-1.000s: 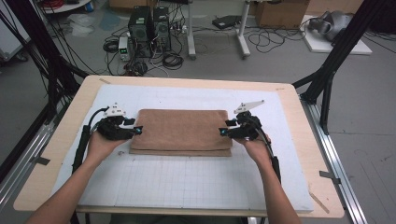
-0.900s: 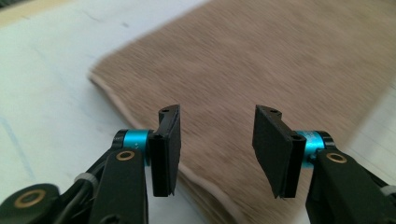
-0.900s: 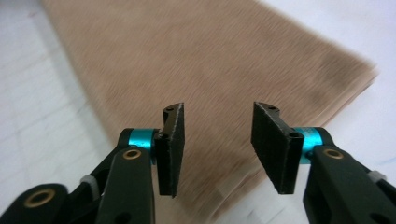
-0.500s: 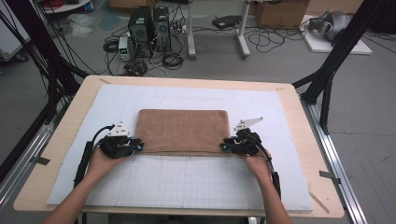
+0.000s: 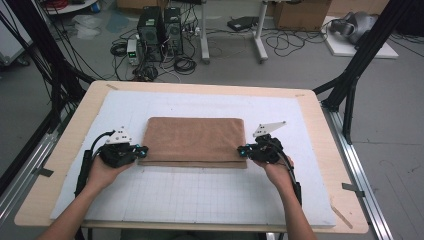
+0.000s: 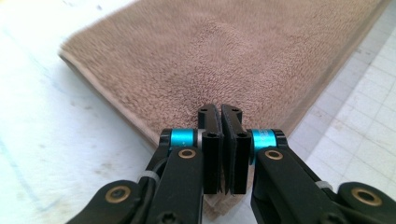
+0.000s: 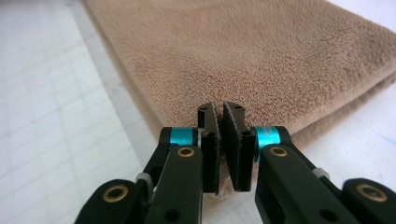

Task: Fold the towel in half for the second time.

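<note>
On the desk: a folded brown towel lies flat at the middle of the white gridded mat; its long sides run left to right; the mat covers most of the wooden desk
Left claw: at the towel's near left corner; its jaws have just been closing and now stand clenched on the towel's edge; in the left gripper view the pads meet with a pinch of pile between them
Right claw: at the towel's near right corner; its jaws have just been closing too; in the right gripper view they grip the folded edge, cloth showing in the narrow gap
Towel's layers: in the right gripper view a fold line runs along the right side; how many layers each claw holds cannot be told
Hidden: the corner itself sits under each claw's body; the far end of the towel is blurred in the left gripper view
Cut off: both forearms leave the high view at its bottom edge
Beyond the desk: computer towers and cables on the floor, details too small to make out
</note>
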Demonstrator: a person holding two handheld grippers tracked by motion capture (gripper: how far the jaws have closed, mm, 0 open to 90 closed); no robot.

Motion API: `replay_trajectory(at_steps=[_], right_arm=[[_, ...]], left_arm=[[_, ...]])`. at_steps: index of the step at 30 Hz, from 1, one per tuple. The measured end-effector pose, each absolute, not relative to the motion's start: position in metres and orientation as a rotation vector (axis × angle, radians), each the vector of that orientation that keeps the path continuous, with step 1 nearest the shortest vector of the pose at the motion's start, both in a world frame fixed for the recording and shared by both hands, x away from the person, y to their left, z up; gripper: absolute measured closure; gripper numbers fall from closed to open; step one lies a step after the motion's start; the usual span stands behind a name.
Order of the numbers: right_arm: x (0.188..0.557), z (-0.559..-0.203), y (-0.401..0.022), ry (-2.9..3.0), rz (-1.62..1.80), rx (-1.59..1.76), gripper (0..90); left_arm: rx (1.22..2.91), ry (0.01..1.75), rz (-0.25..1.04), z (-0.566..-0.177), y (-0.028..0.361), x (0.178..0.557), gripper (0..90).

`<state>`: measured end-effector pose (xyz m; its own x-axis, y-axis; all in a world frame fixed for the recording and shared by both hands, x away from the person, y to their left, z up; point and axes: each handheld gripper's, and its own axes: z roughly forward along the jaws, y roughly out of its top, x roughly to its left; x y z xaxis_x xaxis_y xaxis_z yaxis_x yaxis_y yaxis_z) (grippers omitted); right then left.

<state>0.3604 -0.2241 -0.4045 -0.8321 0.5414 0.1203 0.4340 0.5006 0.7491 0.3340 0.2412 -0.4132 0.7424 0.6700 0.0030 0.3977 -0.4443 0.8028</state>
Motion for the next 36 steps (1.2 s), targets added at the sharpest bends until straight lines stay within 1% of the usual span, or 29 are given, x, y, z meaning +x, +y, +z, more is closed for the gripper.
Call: replay_trajectory(at_steps=[4, 6, 7, 8, 9, 11, 13, 16, 18, 22, 25, 27, 28, 30, 32, 34, 36], right_arm=[[0.353, -0.408, -0.224, 2.624, 1.228, 0.854, 83.0], [0.354, -0.418, -0.223, 2.682, 1.167, 0.89, 77.5], [0.354, -0.423, -0.224, 2.691, 1.145, 0.908, 71.5], [0.353, -0.422, -0.224, 2.673, 1.169, 0.921, 68.2], [0.351, -0.419, -0.224, 2.646, 1.202, 0.922, 67.8], [0.348, -0.411, -0.221, 2.599, 1.257, 0.879, 68.6], [0.35, -0.409, -0.215, 2.604, 1.266, 0.857, 70.6], [0.354, -0.418, -0.205, 2.652, 1.209, 0.848, 72.1], [0.355, -0.426, -0.203, 2.68, 1.181, 0.874, 72.7], [0.355, -0.431, -0.202, 2.689, 1.166, 0.889, 72.6], [0.354, -0.431, -0.201, 2.69, 1.152, 0.873, 72.3], [0.354, -0.431, -0.201, 2.694, 1.159, 0.89, 70.6], [0.354, -0.43, -0.201, 2.688, 1.162, 0.88, 68.2], [0.353, -0.426, -0.201, 2.655, 1.18, 0.889, 58.5], [0.352, -0.423, -0.203, 2.62, 1.207, 0.885, 53.7], [0.352, -0.42, -0.205, 2.58, 1.227, 0.894, 41.8], [0.352, -0.419, -0.207, 2.56, 1.245, 0.921, 35.7]], left_arm=[[2.134, 0.79, 0.404, -0.417, 0.24, 0.33, 86.0], [2.173, 0.795, 0.386, -0.42, 0.237, 0.33, 82.4], [2.162, 0.806, 0.387, -0.42, 0.237, 0.33, 76.3], [2.141, 0.81, 0.396, -0.417, 0.238, 0.33, 68.0], [2.126, 0.806, 0.4, -0.415, 0.238, 0.329, 64.7], [2.096, 0.803, 0.404, -0.411, 0.237, 0.329, 65.2], [2.1, 0.799, 0.404, -0.412, 0.234, 0.331, 70.1], [2.161, 0.808, 0.376, -0.422, 0.23, 0.334, 77.7], [2.183, 0.823, 0.353, -0.43, 0.23, 0.336, 78.0], [2.142, 0.838, 0.332, -0.436, 0.234, 0.337, 77.5], [2.151, 0.83, 0.361, -0.436, 0.232, 0.334, 76.4], [2.151, 0.825, 0.361, -0.435, 0.231, 0.334, 74.5], [2.147, 0.826, 0.361, -0.435, 0.231, 0.334, 71.7], [2.128, 0.826, 0.354, -0.432, 0.233, 0.333, 66.3], [2.1, 0.83, 0.351, -0.43, 0.234, 0.332, 62.3], [2.081, 0.83, 0.353, -0.428, 0.236, 0.331, 56.8], [2.062, 0.836, 0.349, -0.426, 0.237, 0.33, 51.2]])
